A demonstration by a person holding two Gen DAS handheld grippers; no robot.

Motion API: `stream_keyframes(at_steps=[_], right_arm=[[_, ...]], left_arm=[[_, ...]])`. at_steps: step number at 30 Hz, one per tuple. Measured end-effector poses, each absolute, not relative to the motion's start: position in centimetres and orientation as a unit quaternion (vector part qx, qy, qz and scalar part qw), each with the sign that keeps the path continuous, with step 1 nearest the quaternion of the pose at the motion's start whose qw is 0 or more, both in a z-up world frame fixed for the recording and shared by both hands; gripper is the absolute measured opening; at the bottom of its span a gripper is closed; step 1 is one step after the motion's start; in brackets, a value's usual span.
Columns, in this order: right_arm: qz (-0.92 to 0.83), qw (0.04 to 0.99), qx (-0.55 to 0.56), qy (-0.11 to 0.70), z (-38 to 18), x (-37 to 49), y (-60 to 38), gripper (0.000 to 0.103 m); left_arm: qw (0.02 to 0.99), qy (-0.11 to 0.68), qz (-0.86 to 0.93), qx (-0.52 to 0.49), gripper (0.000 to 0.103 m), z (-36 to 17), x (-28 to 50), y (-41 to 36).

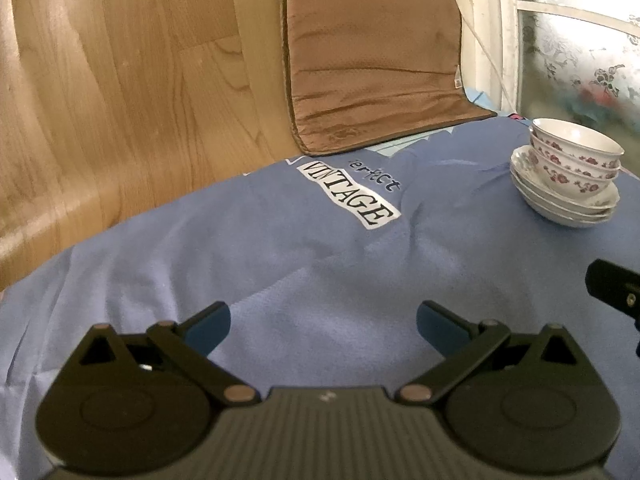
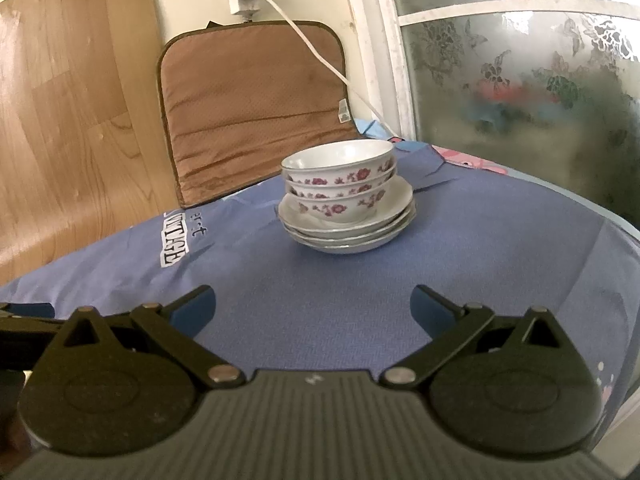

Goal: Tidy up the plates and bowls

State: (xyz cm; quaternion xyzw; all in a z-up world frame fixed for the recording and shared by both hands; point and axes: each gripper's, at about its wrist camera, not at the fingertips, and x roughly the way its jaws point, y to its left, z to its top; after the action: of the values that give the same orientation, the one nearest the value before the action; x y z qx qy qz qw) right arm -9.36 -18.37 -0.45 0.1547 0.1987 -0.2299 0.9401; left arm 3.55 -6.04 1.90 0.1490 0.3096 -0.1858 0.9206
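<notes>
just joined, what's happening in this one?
Nothing is being held right now. Both the left claw and the right claw are open and empty above the blue cloth. The dishes are already in one pile: floral bowls nested on top of a stack of plates, standing ahead of the right claw, apart from both.
</notes>
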Motion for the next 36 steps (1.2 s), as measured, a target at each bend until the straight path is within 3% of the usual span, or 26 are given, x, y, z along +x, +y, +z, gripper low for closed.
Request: stream_keyframes(at_steps=[36], right_arm=[[-0.231,0.936,0.166,0.206,-0.71,-9.28,-18.17,0.103]], left_arm=[[0.916,0.306,-0.208,0.157,0.103,1.85,3.20,-6.26]])
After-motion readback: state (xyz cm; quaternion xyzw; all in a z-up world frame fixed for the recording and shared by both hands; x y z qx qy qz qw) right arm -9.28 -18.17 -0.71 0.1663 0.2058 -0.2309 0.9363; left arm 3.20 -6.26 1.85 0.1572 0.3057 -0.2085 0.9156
